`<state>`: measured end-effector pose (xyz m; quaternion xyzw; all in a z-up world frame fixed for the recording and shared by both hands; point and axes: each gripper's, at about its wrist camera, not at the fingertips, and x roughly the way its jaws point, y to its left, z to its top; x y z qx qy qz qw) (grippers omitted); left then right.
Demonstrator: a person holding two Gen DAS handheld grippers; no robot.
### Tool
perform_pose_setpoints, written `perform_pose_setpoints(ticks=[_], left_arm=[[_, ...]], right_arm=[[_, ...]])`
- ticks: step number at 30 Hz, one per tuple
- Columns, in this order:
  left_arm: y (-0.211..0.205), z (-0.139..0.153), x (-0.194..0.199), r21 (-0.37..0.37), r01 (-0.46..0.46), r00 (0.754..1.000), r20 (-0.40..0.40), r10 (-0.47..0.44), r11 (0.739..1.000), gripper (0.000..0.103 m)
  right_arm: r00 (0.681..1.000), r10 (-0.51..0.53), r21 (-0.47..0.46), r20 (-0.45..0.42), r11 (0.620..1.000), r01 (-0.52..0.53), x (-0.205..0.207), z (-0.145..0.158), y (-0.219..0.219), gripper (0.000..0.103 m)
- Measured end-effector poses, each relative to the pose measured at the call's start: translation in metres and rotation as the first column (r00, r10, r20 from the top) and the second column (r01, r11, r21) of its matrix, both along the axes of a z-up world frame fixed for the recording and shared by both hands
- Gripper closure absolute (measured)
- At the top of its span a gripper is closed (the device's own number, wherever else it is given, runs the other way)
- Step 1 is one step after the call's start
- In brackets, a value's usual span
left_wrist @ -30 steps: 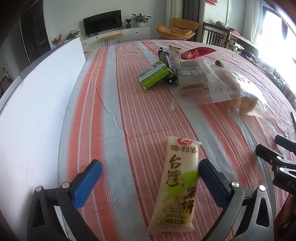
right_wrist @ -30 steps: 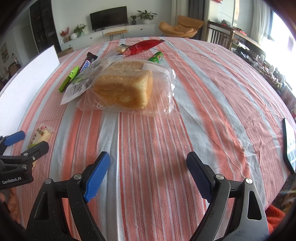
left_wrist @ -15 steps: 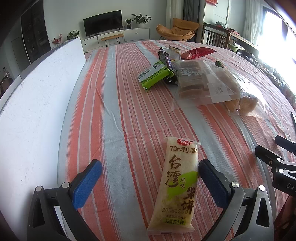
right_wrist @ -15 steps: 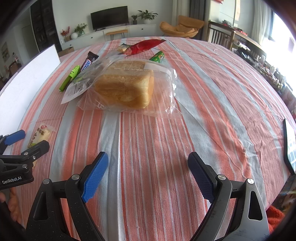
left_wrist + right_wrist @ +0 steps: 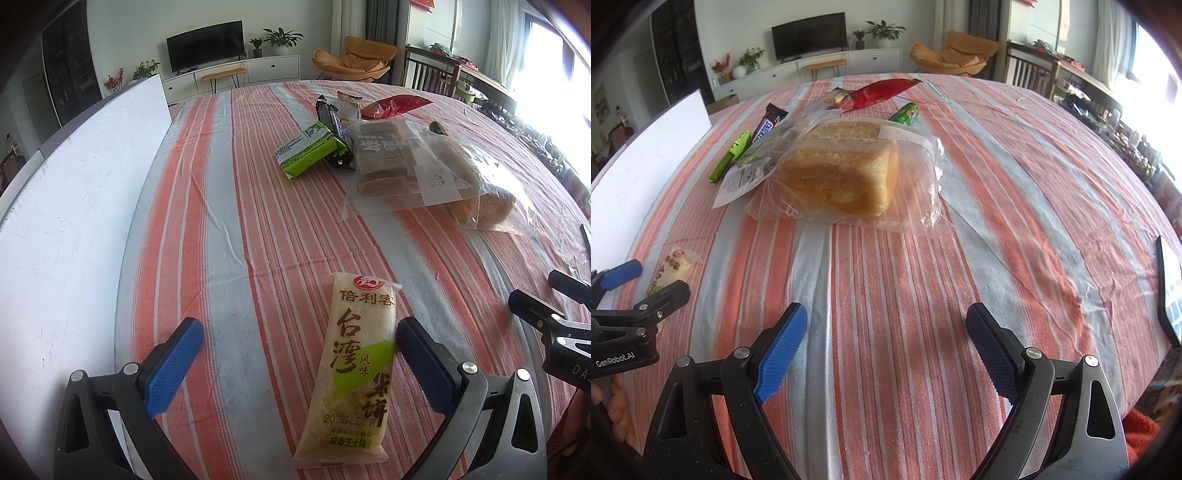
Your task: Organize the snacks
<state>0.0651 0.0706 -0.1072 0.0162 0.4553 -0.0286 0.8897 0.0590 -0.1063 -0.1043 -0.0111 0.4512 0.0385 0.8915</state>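
tablecloth (image 5: 229, 206): orange-grey stripes | rice cracker packet (image 5: 354, 373): cream-green | board (image 5: 66, 206): white

This is a lived-in home, an open living and dining room: a flat television (image 5: 205, 45) sits on a long white cabinet (image 5: 236, 74) against the far wall, with potted plants (image 5: 282, 37) and red flowers (image 5: 720, 67) along it. An orange lounge chair (image 5: 354, 61) stands in the corner by grey curtains, and dark wooden dining chairs (image 5: 1028, 72) line up near the bright window at the right. In front of me a big table wears a striped orange and grey tablecloth (image 5: 997, 206), strewn with shop-bought snacks such as a bagged loaf of bread (image 5: 842, 177).
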Motion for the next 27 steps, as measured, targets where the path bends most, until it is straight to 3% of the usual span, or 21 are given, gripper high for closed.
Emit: perform_pose_setpoints(ticks=[11, 14, 16, 17, 19, 21, 23, 24, 27], left_arm=[[0.0, 0.0, 0.0, -0.001, 0.0, 1.0, 0.0, 0.0, 1.0, 0.0], [0.0, 0.0, 0.0, -0.001, 0.0, 1.0, 0.0, 0.0, 1.0, 0.0], [0.0, 0.0, 0.0, -0.001, 0.0, 1.0, 0.0, 0.0, 1.0, 0.0], [0.0, 0.0, 0.0, -0.001, 0.0, 1.0, 0.0, 0.0, 1.0, 0.0], [0.0, 0.0, 0.0, -0.002, 0.0, 1.0, 0.0, 0.0, 1.0, 0.0], [0.0, 0.0, 0.0, -0.002, 0.0, 1.0, 0.0, 0.0, 1.0, 0.0], [0.0, 0.0, 0.0, -0.002, 0.0, 1.0, -0.001, 0.0, 1.0, 0.0], [0.0, 0.0, 0.0, -0.002, 0.001, 1.0, -0.001, -0.001, 1.0, 0.0], [0.0, 0.0, 0.0, -0.002, 0.0, 1.0, -0.001, 0.0, 1.0, 0.0]], right_arm=[[1.0, 0.0, 0.012, 0.001, 1.0, 0.0, -0.001, 0.001, -0.001, 0.012], [1.0, 0.009, 0.107, -0.005, 0.994, -0.008, -0.002, 0.007, -0.011, 0.013], [0.999, 0.032, 0.244, 0.023, 0.969, -0.037, -0.002, 0.021, -0.031, 0.014], [0.997, 0.06, 0.269, 0.055, 0.96, -0.073, 0.001, 0.032, -0.037, 0.014], [0.978, 0.171, 0.208, 0.122, 0.959, -0.194, 0.014, 0.057, -0.042, 0.014], [0.936, 0.331, 0.104, 0.119, 0.934, -0.343, 0.034, 0.077, -0.035, 0.014], [0.86, 0.507, -0.007, 0.062, 0.862, -0.507, 0.054, 0.087, -0.017, 0.014], [0.815, 0.579, -0.074, 0.023, 0.814, -0.577, 0.063, 0.087, -0.005, 0.014], [0.653, 0.746, -0.27, -0.133, 0.606, -0.748, 0.081, 0.068, 0.036, 0.014]])
